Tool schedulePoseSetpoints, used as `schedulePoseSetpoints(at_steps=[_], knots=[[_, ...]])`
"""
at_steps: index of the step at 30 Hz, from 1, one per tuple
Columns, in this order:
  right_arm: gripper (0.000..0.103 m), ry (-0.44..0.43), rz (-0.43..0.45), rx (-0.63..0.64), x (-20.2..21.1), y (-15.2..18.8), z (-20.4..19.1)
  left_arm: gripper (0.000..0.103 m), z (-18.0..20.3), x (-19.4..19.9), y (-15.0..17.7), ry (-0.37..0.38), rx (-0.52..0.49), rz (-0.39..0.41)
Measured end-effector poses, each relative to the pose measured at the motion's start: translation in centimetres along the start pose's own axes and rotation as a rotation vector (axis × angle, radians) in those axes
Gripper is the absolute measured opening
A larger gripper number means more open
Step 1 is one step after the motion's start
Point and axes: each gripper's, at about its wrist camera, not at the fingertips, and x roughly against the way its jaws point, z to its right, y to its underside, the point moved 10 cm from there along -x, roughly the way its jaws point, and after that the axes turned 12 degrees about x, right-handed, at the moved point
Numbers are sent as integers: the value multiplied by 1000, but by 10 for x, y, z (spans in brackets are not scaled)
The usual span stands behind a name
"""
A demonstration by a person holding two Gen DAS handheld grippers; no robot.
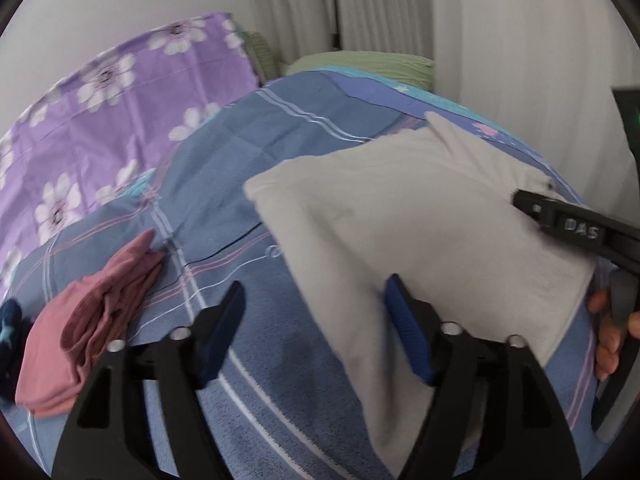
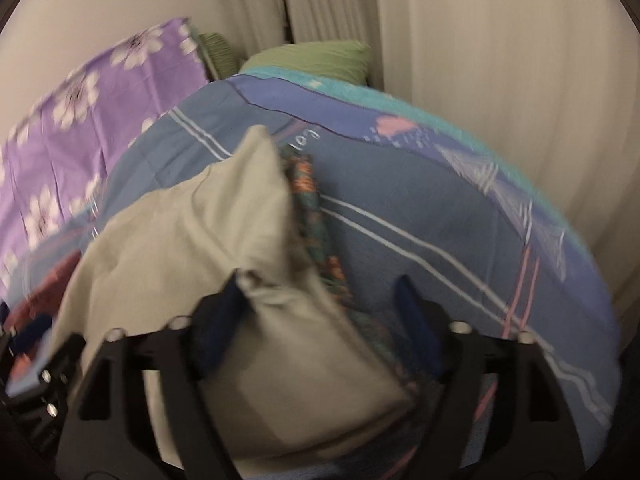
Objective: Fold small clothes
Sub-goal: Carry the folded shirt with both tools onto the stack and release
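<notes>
A light grey garment (image 1: 416,216) lies spread on the blue striped bedspread (image 1: 248,140). My left gripper (image 1: 316,312) is open just above the bed, its right finger over the garment's near left edge. My right gripper (image 1: 520,200) reaches in from the right at the garment's far right corner. In the right wrist view my right gripper (image 2: 320,300) is open, with the grey garment (image 2: 192,240) bunched between the fingers and draped over the left finger (image 2: 224,320). A patterned dark cloth (image 2: 312,200) shows under the garment's right edge.
A folded pink garment (image 1: 92,320) lies on the bed at left, with a dark blue item (image 1: 8,320) beside it. A purple flowered sheet (image 1: 100,92) covers the far left. Green pillows (image 1: 360,64) sit at the head by pale curtains (image 1: 400,0).
</notes>
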Motion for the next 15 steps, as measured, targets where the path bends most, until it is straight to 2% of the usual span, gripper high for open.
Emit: schedulePoseSetpoints(at_steps=[2,4,5,9,11,15], knots=[[87,-3,-11,-36,-1,2,3,101,-9,5,-1,-8,61,-24],[87,45,-17,-19,10,-2,1,101,-9,14,5,90,114,-99],[87,70,-18,2,19,-2,-2,101,-9,21,7,108,107,-111],[87,100,125,115,87,-4,-20,101,-6,64,5,92,-39,-13],[89,139,217,123,133,4,-22,102,0,90,11,123,-95,14],[94,30,259,89,195,40,-34,102,7,142,35,200,-95,53]])
